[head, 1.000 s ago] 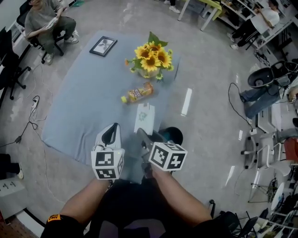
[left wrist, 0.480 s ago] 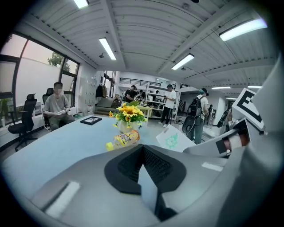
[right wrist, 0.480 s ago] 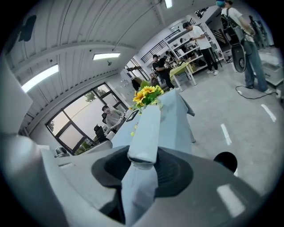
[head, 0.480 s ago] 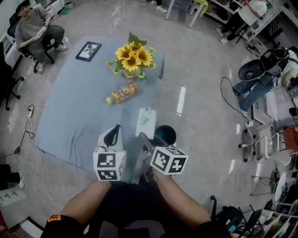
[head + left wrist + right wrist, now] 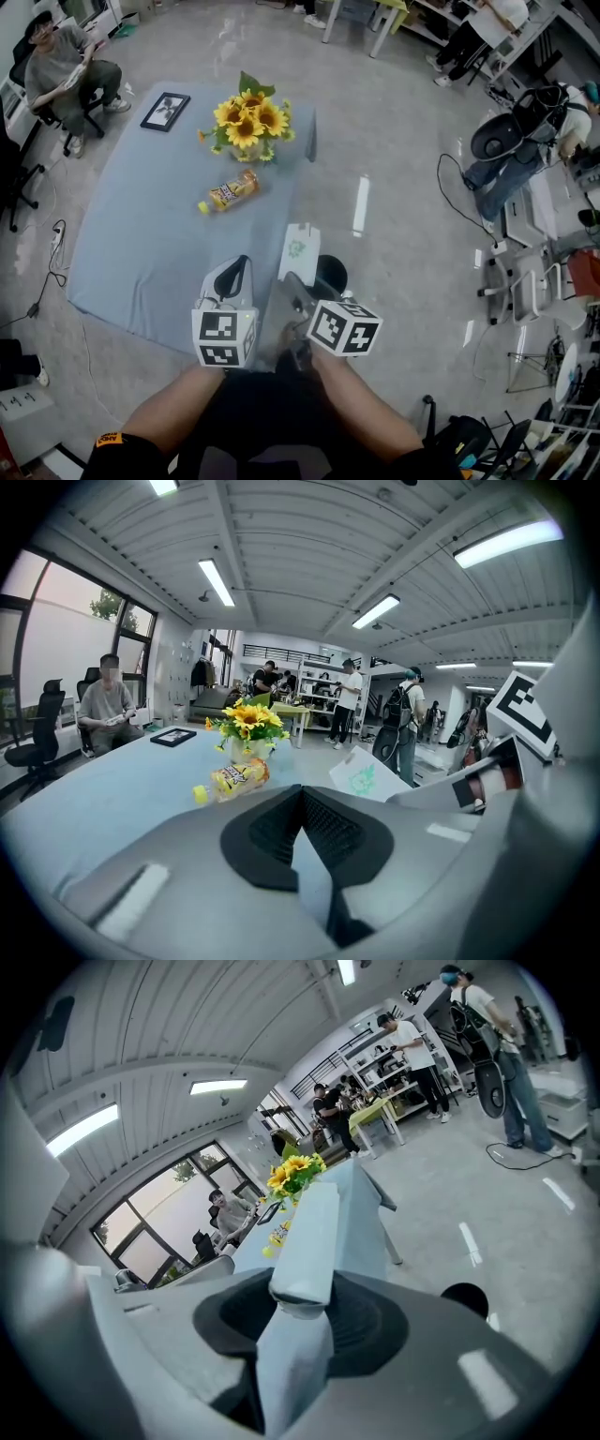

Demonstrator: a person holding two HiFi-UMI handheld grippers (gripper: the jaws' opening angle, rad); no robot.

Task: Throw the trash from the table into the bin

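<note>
White pack (image 5: pixel 298 251) pinched by one end in right gripper (image 5: pixel 300 1293), poised at table (image 5: pixel 141 216) edge beside bin (image 5: pixel 330 275), seemingly for the drop; left gripper (image 5: pixel 300 794) closed on nothing; bottle (image 5: pixel 228 190) lying on table.

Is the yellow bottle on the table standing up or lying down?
Lying down. The bottle rests on its side on the blue tablecloth, its yellow cap pointing sideways, near the sunflowers.
</note>
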